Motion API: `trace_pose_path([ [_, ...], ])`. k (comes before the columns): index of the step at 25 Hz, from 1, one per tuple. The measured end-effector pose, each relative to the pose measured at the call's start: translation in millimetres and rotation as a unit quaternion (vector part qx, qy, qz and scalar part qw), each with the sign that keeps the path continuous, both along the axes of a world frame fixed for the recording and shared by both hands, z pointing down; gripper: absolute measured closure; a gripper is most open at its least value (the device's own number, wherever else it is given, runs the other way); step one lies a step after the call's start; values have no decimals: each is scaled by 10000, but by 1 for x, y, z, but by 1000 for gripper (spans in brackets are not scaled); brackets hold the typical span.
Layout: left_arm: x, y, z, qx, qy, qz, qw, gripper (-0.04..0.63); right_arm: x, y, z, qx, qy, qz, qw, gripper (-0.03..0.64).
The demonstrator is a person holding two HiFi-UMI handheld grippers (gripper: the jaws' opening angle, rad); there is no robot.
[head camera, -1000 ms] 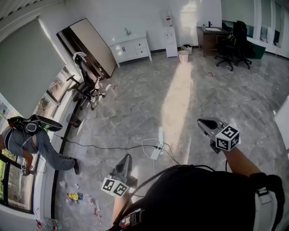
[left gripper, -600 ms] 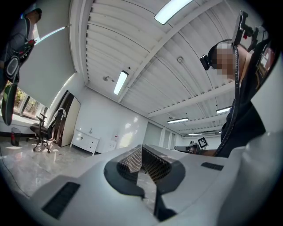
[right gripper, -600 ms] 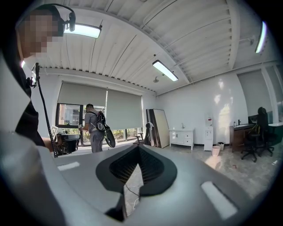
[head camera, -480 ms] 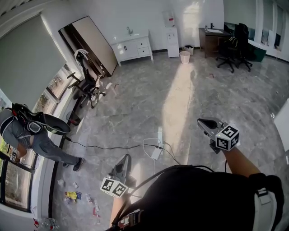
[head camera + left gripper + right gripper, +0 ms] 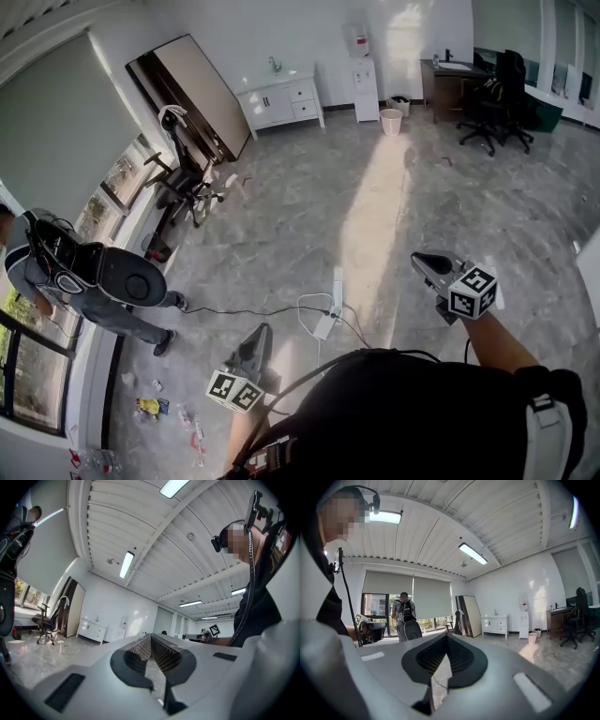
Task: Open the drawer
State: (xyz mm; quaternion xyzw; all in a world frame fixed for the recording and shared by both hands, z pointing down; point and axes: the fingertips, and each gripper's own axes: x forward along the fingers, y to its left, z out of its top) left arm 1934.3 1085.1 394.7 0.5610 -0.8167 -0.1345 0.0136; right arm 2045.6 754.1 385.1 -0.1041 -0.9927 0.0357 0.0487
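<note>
Both tools are out in front, held roughly level, and nothing is in either of them. The left gripper [image 5: 265,326] has its jaws pressed together at the tips, bare mesh pads meeting with only floor showing beyond. The right gripper [image 5: 420,258] looks the same in its own view: jaws closed to a point, empty.

The drawer is nowhere near. It sits in the white cabinet [image 5: 281,98] against the far wall, beside the big leaning panel [image 5: 202,89], with the whole stretch of marble floor between it and the grippers. From here the small fronts on the cabinet's right side look like the drawers, though at this range I can't make out their handles.

So I'd call this the walk-in; the task proper hasn't begun.

What could go wrong? Underfoot first: a power strip [image 5: 330,314] and its black cable [image 5: 234,309] lie across the floor just ahead of the grippers, right on the line to the cabinet, and a foot could catch there. Then the jaws themselves: closed like this, they would only bump the drawer front, so one must part before it reaches a handle. A second person [image 5: 84,277] with a backpack stands by the window, well off that path.
</note>
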Motion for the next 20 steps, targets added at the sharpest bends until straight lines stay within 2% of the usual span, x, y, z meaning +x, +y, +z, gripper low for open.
trace_pose_path([
  [5, -4, -77, -6, 17, 39, -182, 9998, 594, -9, -75, 3, 69, -12, -170, 9998, 618],
  [14, 9, -246, -24, 102, -22, -111, 9999, 594, 7, -224, -4, 517, -44, -347, 9980, 618],
  [20, 7, -306, -26, -26, 18, -108, 9999, 594, 15, -288, 1, 428, -6, -233, 9988, 618],
])
